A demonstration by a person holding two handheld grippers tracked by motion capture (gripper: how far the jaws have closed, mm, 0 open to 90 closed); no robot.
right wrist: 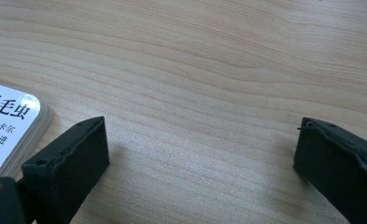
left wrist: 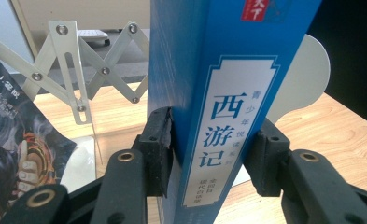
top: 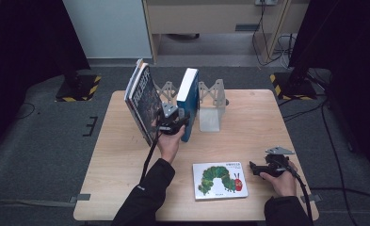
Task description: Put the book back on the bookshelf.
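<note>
Grey floor (top: 41, 150), pale wall panel (top: 108, 28), wooden table (top: 126, 155).

Blue book (left wrist: 228, 70) with white spine label, picture book (top: 219, 180) with green caterpillar

The counter (right wrist: 209, 60) is pale wood with a fine matt grain. The blue book (left wrist: 228, 93) has a glossy paper cover with a smooth white label. The folding rack (left wrist: 78, 60) is brushed grey metal with shiny rivets. The picture book (top: 219, 180) shows thick glossy board pages. The black jaws look like matt plastic with rough rubbery pads.
</note>
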